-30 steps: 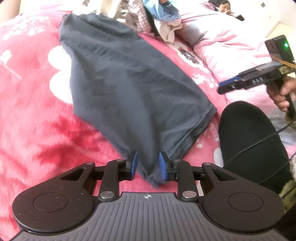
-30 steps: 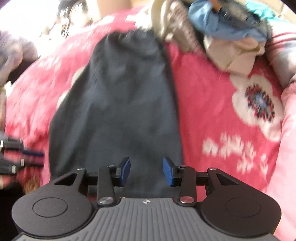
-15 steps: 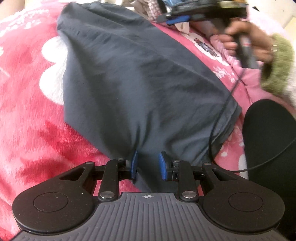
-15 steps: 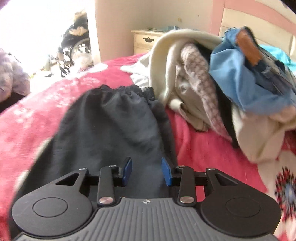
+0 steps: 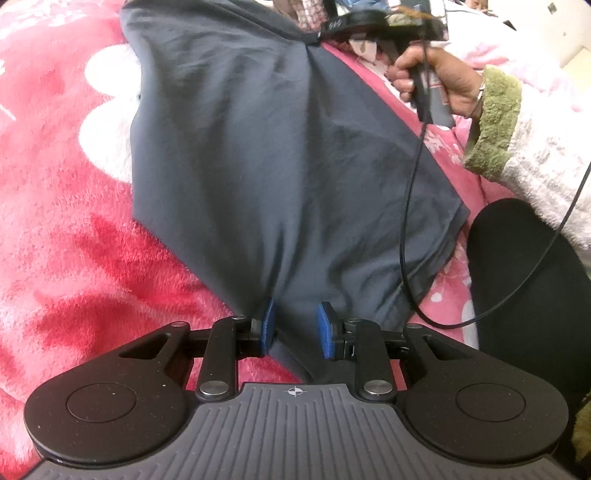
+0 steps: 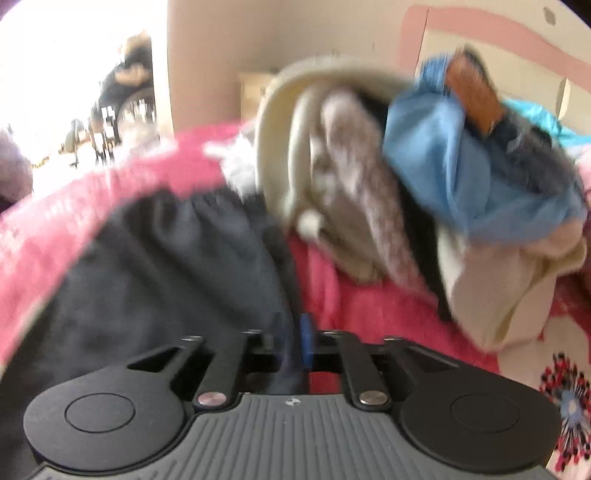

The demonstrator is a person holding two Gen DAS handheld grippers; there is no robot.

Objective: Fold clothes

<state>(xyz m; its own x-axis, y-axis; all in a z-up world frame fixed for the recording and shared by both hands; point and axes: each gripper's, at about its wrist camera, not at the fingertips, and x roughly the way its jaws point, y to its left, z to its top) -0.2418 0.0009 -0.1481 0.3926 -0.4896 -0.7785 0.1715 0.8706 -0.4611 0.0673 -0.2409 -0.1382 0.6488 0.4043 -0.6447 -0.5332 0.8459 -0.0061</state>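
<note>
- Lying long across the pink flowery blanket (image 5: 74, 229) is the dark grey garment (image 5: 266, 155), spread nearly flat with soft wrinkles.
- I see its near end bunched up between the blue pads of my left gripper (image 5: 293, 325). The left pad touches the cloth, but there is a gap beside the right pad. The jaws are only partly closed, and I cannot tell if they really pinch it.
- I see the far, gathered end of the garment at my right gripper (image 6: 295, 341). Its jaws have just been closing, and now the two blue pads are almost together with a thin edge of dark cloth squeezed between them.
- From the left wrist camera, the right gripper sits at the top of the garment, where the cloth puckers up in a little peak.
- A hand (image 5: 439, 77) holds the gripper's handle, with a fuzzy green cuff (image 5: 495, 122) on a white sleeve.
- A black cable (image 5: 410, 206) hangs from it across the garment.
- A black-clad knee (image 5: 524, 280) is just beside the garment's near corner.
- A heap of clothes (image 6: 406, 177) sits right behind the garment: cream, patterned, blue. This view is blurry.
- A pink headboard (image 6: 480, 29) stands behind the heap.
</note>
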